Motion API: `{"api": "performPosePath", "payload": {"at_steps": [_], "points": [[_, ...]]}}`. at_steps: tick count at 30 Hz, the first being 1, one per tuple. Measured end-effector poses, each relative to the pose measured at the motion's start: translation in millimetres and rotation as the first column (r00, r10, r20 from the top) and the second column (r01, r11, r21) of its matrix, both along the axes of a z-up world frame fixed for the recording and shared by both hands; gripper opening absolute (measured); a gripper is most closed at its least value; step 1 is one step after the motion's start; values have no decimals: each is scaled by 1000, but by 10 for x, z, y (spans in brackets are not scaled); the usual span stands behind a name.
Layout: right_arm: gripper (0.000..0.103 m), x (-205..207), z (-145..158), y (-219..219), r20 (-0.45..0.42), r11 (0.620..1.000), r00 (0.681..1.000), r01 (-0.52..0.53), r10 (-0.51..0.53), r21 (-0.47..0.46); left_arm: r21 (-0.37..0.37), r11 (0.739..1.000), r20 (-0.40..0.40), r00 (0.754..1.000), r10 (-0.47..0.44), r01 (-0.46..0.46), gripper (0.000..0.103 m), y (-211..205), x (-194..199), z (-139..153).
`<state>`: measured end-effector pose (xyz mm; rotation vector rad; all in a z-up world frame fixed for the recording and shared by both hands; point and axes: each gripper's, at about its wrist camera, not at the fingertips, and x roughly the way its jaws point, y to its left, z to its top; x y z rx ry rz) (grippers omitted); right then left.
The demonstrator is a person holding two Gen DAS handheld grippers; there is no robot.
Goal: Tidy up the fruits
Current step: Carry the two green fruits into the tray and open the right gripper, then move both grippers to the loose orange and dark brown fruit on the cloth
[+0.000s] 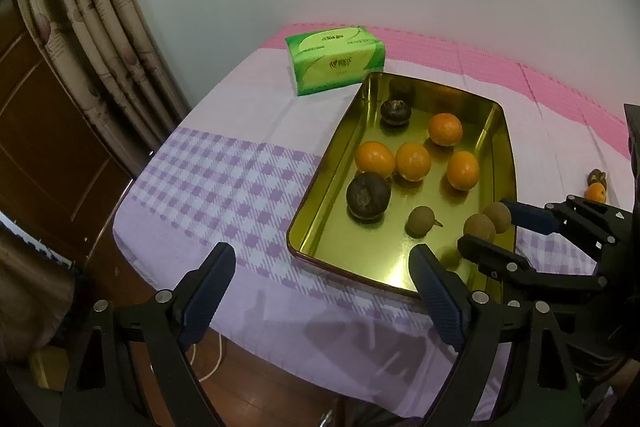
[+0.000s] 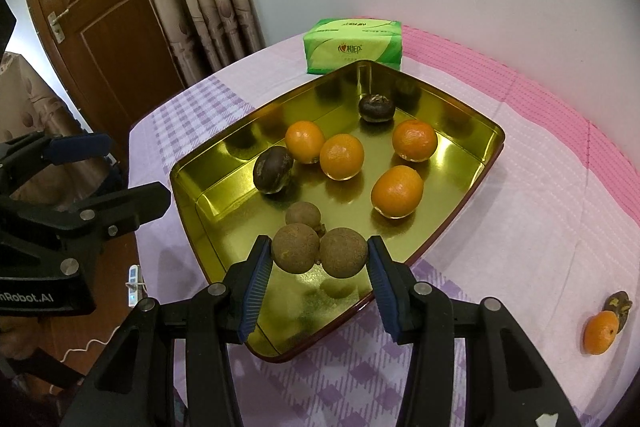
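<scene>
A gold metal tray [image 2: 224,195] on the purple checked tablecloth holds several oranges [image 2: 342,157], two dark round fruits [image 2: 273,169] and a single brown longan [image 2: 303,214]. My right gripper [image 2: 319,251] is shut on a joined pair of longans [image 2: 296,247], held just above the tray's near end. The left wrist view shows that pair [image 1: 480,227] between the right gripper's fingers [image 1: 528,217]. My left gripper [image 1: 320,255] is open and empty, hovering over the table's near edge at the tray's [image 1: 360,251] left corner.
A green tissue pack [image 2: 354,45] lies behind the tray near the wall. An orange [image 2: 600,331] and a dark fruit [image 2: 618,301] sit together on the cloth to the right of the tray. A curtain and a wooden door stand to the left.
</scene>
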<state>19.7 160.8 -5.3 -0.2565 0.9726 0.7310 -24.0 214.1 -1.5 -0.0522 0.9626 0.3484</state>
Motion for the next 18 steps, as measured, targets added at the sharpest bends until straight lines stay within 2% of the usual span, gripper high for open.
{"api": "performPosePath", "payload": {"at_steps": [14, 18], "points": [[46, 17, 2, -3, -2, 1000, 1000, 8, -8, 5, 1, 1000, -7, 1000, 0, 0, 89, -17, 15, -15], [50, 34, 31, -17, -6, 999, 1000, 17, -17, 35, 0, 1000, -10, 1000, 2, -2, 90, -17, 8, -30]]}}
